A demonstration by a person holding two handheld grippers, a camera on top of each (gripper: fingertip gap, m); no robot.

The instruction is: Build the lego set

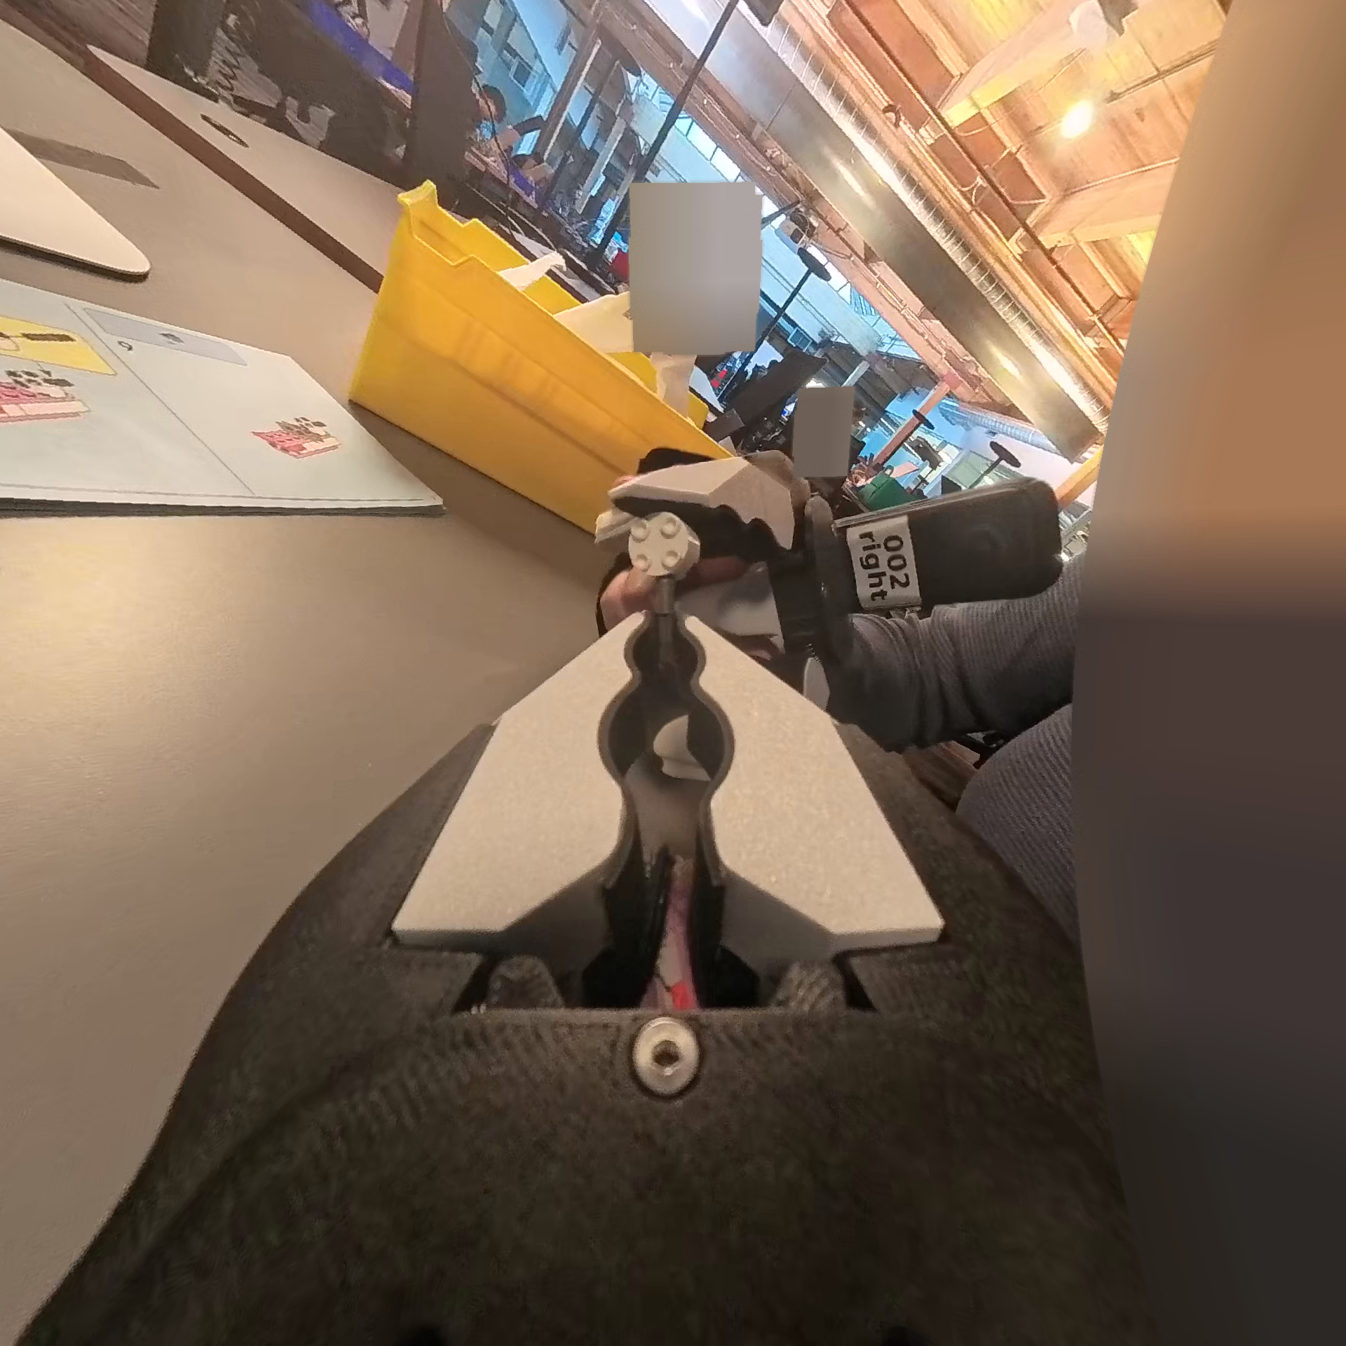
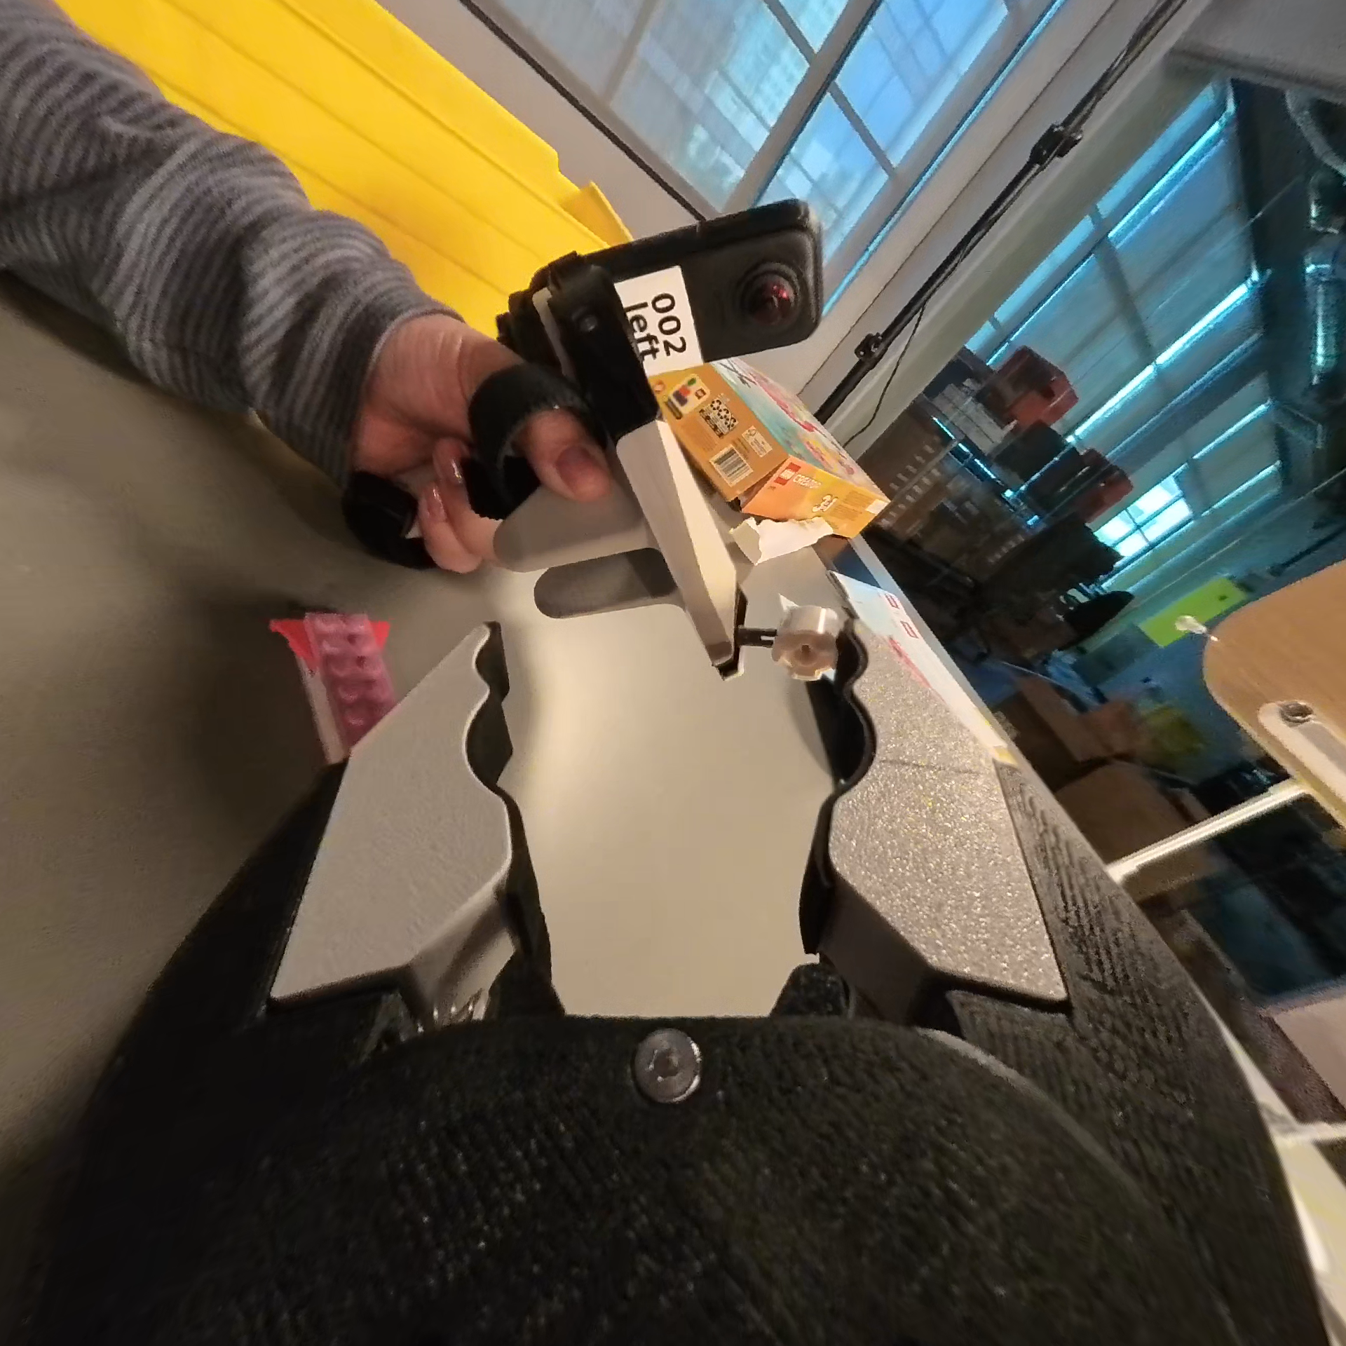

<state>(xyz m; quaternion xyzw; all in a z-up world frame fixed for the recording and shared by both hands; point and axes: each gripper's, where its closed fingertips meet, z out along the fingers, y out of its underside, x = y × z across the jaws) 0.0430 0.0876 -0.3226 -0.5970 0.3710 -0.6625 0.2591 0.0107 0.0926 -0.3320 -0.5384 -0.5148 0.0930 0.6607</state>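
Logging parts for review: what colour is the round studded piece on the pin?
White round piece, on a dark pin; clearest in left wrist view.

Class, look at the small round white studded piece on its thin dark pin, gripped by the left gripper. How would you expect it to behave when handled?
The round white studded piece looks like light, stiff plastic. Its thin dark pin is all the left gripper pinches, so it may swivel or slip. Set down, the round head would probably roll on the table.
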